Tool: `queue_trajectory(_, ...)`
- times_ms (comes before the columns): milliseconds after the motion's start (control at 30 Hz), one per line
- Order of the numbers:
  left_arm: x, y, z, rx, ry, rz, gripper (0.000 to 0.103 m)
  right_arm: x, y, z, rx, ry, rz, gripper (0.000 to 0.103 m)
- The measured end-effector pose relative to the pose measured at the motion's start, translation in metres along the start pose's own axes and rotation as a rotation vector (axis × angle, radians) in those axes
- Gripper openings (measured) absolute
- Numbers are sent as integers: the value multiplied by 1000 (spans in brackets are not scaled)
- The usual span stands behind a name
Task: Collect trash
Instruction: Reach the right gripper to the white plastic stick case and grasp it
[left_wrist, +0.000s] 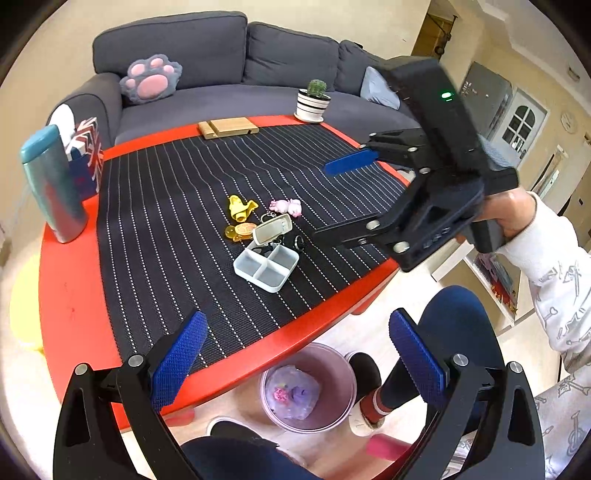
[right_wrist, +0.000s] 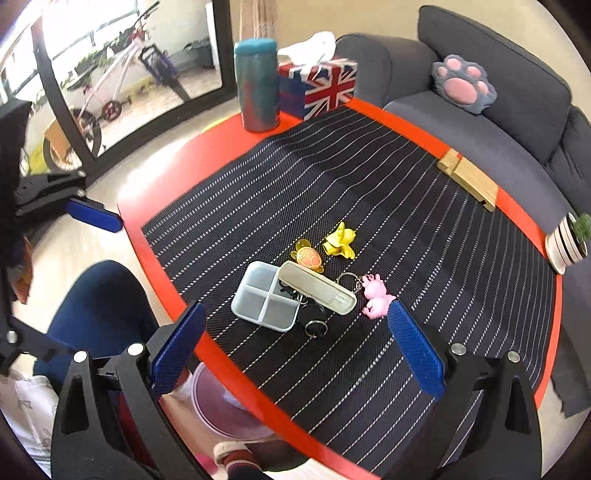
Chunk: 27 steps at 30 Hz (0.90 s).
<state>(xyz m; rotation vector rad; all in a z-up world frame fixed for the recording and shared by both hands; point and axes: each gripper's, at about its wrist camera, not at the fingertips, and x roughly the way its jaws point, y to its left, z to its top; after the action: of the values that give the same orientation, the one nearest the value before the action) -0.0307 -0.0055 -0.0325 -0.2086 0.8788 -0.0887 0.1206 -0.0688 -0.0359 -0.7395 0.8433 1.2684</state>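
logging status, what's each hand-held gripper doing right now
Left hand-held gripper: open, holding nothing.
Right hand-held gripper: open, holding nothing.

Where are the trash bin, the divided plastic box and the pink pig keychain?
Trash bin (left_wrist: 343, 369), left wrist view, on its far rim.
Divided plastic box (right_wrist: 255, 291), right wrist view, on a near compartment.
Pink pig keychain (right_wrist: 376, 297), right wrist view, on the pig's body.
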Motion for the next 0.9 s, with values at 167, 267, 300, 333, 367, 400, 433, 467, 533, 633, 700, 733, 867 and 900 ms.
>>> queue_trajectory(167, 1, 4, -3, -17, -1, -5, 95, 21, -2, 10, -51, 49, 4, 97)
queue_trajectory(267, 1, 7, -5, -27, -2, -6, 95, 35, -3, 15, -78, 73, 12, 97)
queue_trajectory(300, 1, 8, -5, -30, -2, -5, 95, 39, -3, 16, -85, 78, 14, 97)
queue_trajectory(333, 1, 9, -5, -34, -2, -5, 95, 42, -3, 17, -91, 84, 16, 96)
queue_trajectory(367, 1, 11, -6, -38, -3, -5, 95, 47, -4, 18, -101, 91, 17, 91)
queue_trajectory(400, 2, 12, -7, -43, -3, -5, 95, 51, -4, 19, -111, 99, 15, 88)
queue_trajectory(433, 2, 13, -7, -47, -3, -4, 95, 56, -4, 19, -118, 110, 19, 83)
queue_trajectory(467, 2, 14, -8, -51, -1, -4, 95, 59, -4, 19, -123, 119, 21, 81)
queue_trajectory(533, 2, 17, -8, -57, -2, -4, 95, 64, -4, 19, -135, 129, 22, 77)
queue_trajectory(633, 2, 19, -10, -66, -3, -8, 95, 69, -5, 20, -141, 135, 31, 67)
queue_trajectory(700, 2, 20, -11, -70, -2, -9, 95, 72, -7, 20, -131, 141, 46, 59)
queue_trajectory(733, 2, 21, -11, -72, -2, -9, 95, 73, -8, 20, -128, 147, 50, 54)
queue_trajectory(867, 3, 23, -12, -79, -4, -13, 95, 75, -10, 19, -121, 151, 49, 45)
queue_trajectory(900, 3, 23, -12, -79, -2, -14, 95, 75, -10, 19, -120, 150, 48, 43)
